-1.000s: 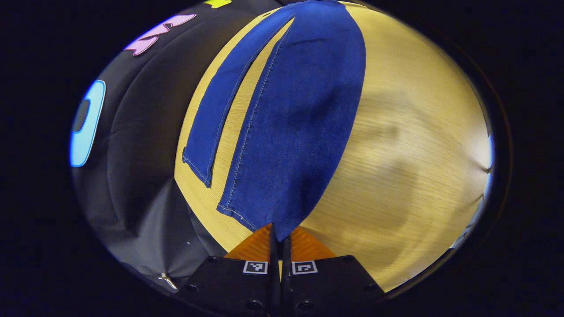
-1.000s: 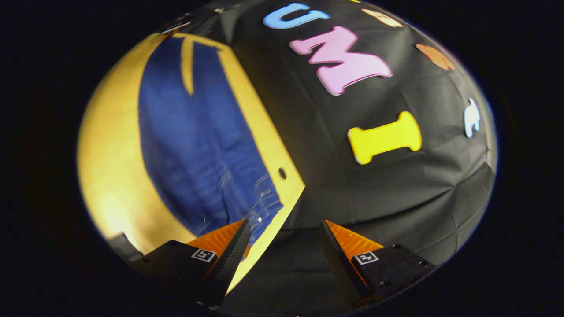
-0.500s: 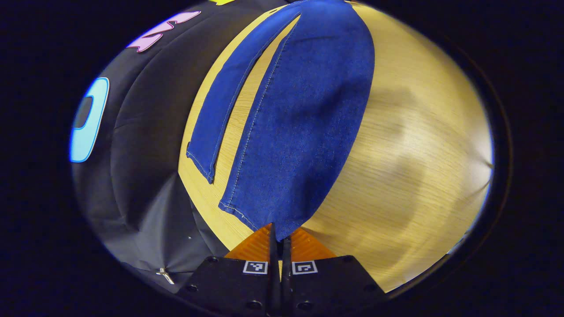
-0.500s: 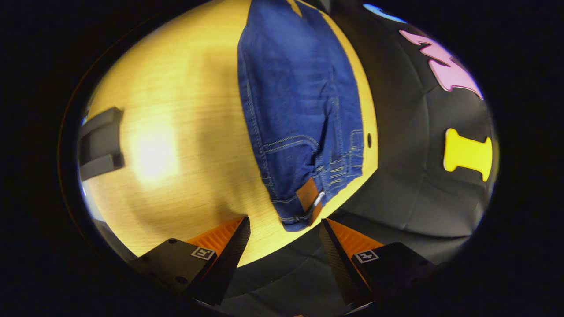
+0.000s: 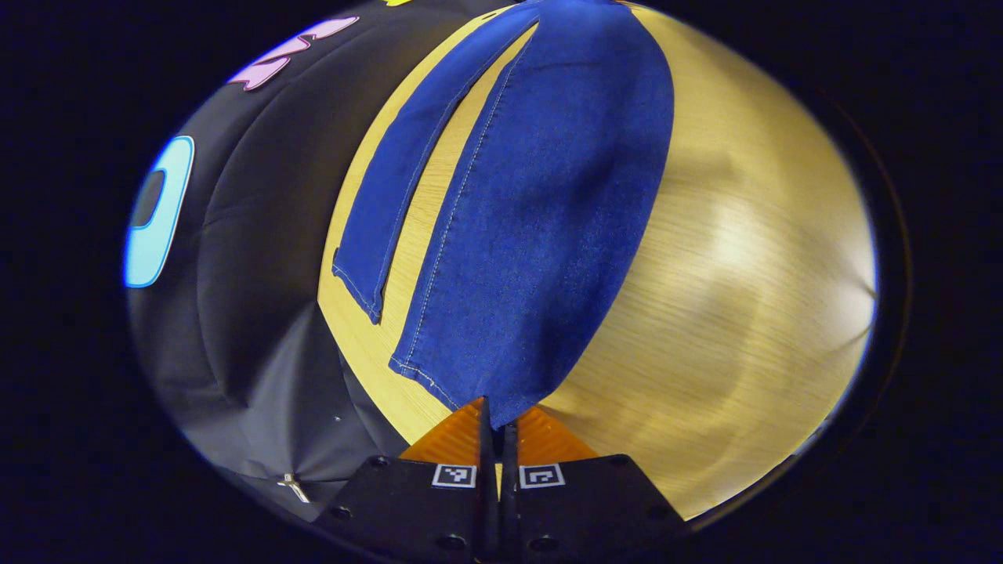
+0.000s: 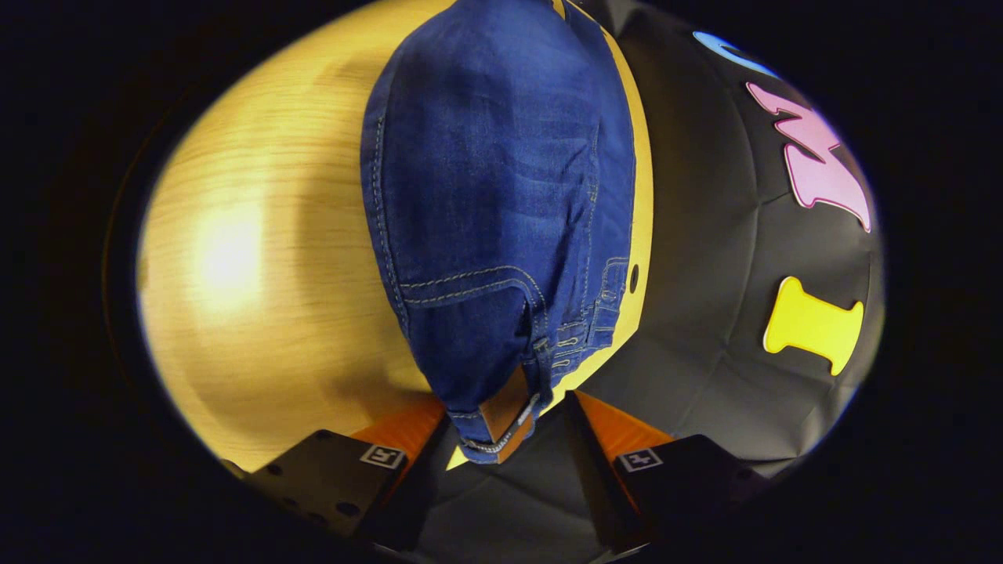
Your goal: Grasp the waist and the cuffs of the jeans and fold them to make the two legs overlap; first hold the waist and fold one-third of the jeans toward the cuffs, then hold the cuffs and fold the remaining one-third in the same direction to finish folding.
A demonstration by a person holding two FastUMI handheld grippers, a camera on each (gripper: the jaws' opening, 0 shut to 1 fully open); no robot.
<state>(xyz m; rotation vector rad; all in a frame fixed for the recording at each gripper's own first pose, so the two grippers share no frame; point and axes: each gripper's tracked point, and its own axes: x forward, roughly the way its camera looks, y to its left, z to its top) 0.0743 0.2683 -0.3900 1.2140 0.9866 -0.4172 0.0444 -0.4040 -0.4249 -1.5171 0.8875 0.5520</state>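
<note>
Lying lengthwise on the pale wood-grain tabletop [image 5: 729, 258], the dark blue denim jeans [image 5: 541, 235] ran their long axis straight away from both grippers, cuffs toward one, waist toward the other. The nearer leg's cuff [image 5: 439, 380] met the left gripper [image 5: 495, 423], whose fingers were pressed together on that hem corner; the far leg [image 5: 396, 196] lay apart beside it, not overlapped. The waistband with its brown leather patch [image 6: 505, 415] sat between the parted fingers of the right gripper [image 6: 509, 427], at the table edge, not yet clamped. Judged: the right gripper was nearest the waist.
</note>
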